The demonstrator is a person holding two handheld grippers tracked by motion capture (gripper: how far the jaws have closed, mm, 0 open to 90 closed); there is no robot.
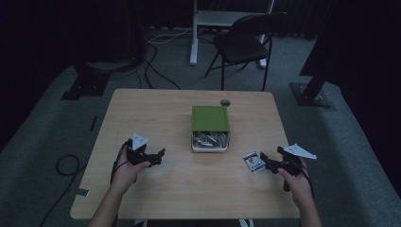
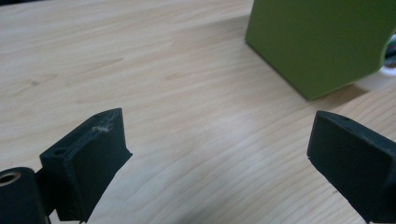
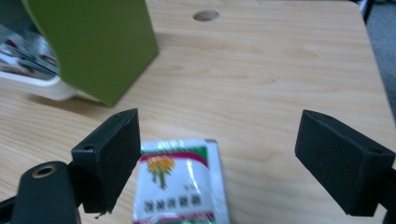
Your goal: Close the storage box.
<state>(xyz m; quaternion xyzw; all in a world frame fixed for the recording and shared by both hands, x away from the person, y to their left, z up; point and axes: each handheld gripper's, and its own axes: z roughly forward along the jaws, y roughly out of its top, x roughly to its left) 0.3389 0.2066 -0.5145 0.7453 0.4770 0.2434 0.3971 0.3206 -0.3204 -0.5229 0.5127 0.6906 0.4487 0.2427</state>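
The right claw [image 3: 217, 163] hovers released over a glossy flat sachet [image 3: 180, 184] lying on the pale wood-grain bench [image 3: 280, 84], its matte black blocky jaws wide apart and not touching it. The left claw [image 2: 217, 158] is likewise spread above bare wood. Farther off, a white box [image 1: 210, 142] with a smooth green lid [image 1: 210, 117] holds what look like more sachets.

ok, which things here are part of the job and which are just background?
In the job:
- sachet flat on the table, just ahead of the open right gripper
- green-lidded box holding more sachets
- left gripper, open, holding nothing

Just lying about:
- folding chair
- floor cables
- hole in the table
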